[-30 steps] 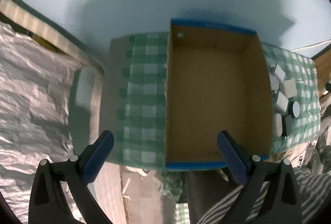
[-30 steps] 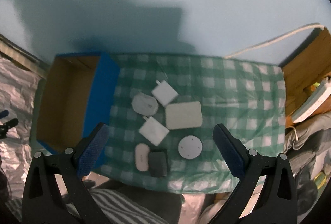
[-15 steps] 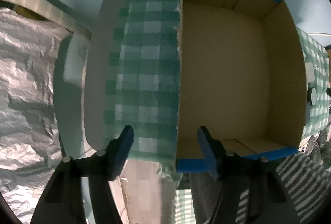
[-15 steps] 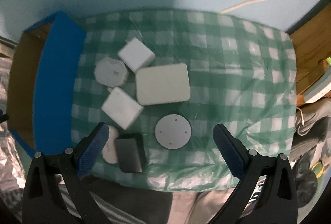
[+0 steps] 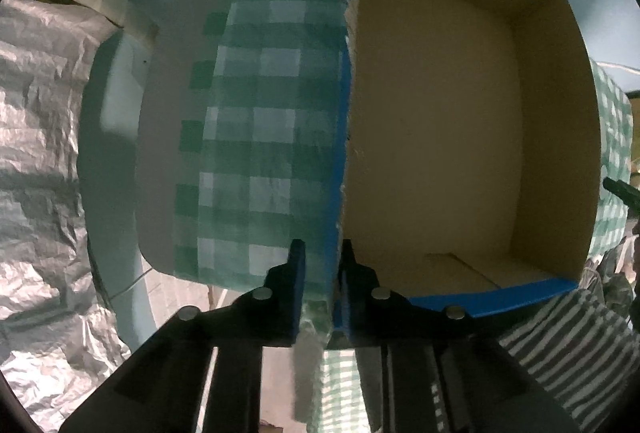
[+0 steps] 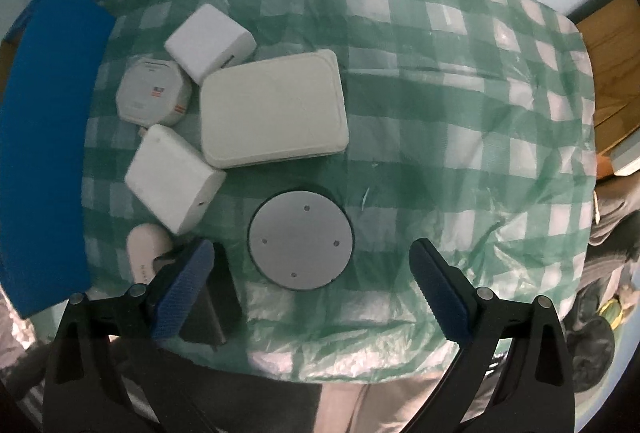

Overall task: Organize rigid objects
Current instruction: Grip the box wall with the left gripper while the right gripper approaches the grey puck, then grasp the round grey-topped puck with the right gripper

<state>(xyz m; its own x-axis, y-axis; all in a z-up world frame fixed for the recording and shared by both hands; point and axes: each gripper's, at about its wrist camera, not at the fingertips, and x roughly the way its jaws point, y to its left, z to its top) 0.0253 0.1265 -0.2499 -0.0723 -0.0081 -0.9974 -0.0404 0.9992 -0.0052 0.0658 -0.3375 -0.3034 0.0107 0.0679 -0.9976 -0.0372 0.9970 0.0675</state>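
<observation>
Right wrist view: your right gripper (image 6: pixel 310 273) hangs spread around the grey disc (image 6: pixel 301 238), with the white cases (image 6: pixel 273 113) just beyond it. The disc looks stiff, light and slick; take it across its rim. Your left gripper (image 5: pixel 321 265) has just been closing, clamped on the cardboard box (image 5: pixel 436 121) wall.

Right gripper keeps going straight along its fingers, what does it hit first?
Most likely the grey round disc: it lies just ahead of the open right gripper, a little left of centre between the fingers. Depth is unclear; it could touch the checked tablecloth beside it instead.
</observation>
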